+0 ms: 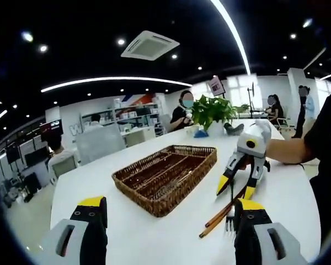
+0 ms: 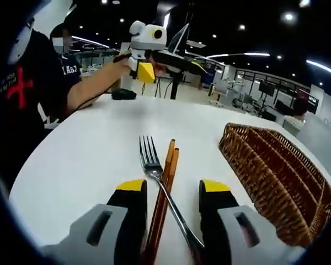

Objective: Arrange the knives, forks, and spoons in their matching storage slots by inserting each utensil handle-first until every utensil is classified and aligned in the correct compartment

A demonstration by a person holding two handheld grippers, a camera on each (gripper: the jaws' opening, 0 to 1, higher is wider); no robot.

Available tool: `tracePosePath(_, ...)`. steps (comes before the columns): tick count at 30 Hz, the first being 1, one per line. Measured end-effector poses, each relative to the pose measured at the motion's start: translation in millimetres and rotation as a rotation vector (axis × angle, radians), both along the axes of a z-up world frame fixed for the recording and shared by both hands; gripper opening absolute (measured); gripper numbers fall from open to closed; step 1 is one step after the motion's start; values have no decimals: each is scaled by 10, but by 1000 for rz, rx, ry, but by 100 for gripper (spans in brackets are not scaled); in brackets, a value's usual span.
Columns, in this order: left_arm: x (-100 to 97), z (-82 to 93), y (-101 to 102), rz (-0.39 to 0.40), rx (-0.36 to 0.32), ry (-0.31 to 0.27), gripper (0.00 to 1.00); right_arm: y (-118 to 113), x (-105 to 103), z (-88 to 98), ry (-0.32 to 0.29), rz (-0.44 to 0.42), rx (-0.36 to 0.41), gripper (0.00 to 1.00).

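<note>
Left claw (image 1: 170,221): jaws spread wide, nothing between them, held above the white table (image 1: 154,243), well short of any utensil.

Right claw (image 2: 173,210): jaws spread, straddling a metal fork (image 2: 160,182) and a pair of brown chopsticks (image 2: 164,187). Both run up between the jaws, but there is no grip yet as far as visible; whether the pads touch the items cannot be told. Same claw seen in left gripper view at (image 1: 235,190), tips pointing down at the table over the fork and sticks.

Utensils: fork lies flat on table, tines away from right claw, handle end toward it. Chopsticks lie alongside, touching or nearly touching the fork shaft; exact contact unclear. No knife or spoon made out.

Wicker tray (image 1: 168,176): oblong, w/ lengthwise dividers forming narrow slots; sits on table beside the utensils, apart from them. Contents of slots unclear, appear unfilled.

Handling, judged: fork stiff, light, smooth metal, so likely slippery; thin profile flat on table makes pickup awkward. Best hold approx. mid-shaft toward handle, pinching across narrow width, leaving handle end free for insertion. Chopsticks light, rigid, apt to roll and split apart; risk of catching them w/ the fork in one pinch. Tray light, may shift if nudged.

Background: people seated, potted plant (image 1: 212,113).
</note>
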State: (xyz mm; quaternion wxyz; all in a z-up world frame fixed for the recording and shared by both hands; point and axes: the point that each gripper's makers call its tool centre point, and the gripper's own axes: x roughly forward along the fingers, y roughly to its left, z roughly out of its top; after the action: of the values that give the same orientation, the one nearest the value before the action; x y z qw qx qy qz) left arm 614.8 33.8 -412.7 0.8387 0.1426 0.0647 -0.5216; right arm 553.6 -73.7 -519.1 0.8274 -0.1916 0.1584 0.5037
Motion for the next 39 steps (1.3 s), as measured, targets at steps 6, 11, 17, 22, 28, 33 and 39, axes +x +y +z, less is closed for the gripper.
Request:
tracePosePath(6,-7,12,-8,-2,-6,-1,100,25,-36,-61,49,7,6,27)
tracePosePath(11,-10,-4,-11,-2,-1,-1,100,26,-69,-102,71,17,-4,11)
tracePosePath(17,-13,-3,-3,-1,-4,-1,100,33,-77,-86,84,26,10,8)
tracePosePath(22,-17,-13,4,2,-3,1,100,35,-86,-80,67,41,6,7)
tracePosePath(28,-16,-16,1,4,-4,2,100,37,-68,-47,42,52,5,2)
tracePosePath(33,-7,-19,7,7,-4,3,100,20,-83,-51,41,55,-7,1)
tracePosePath(39,-7,-11,5,8,-5,1,100,28,-119,-41,58,57,-8,1)
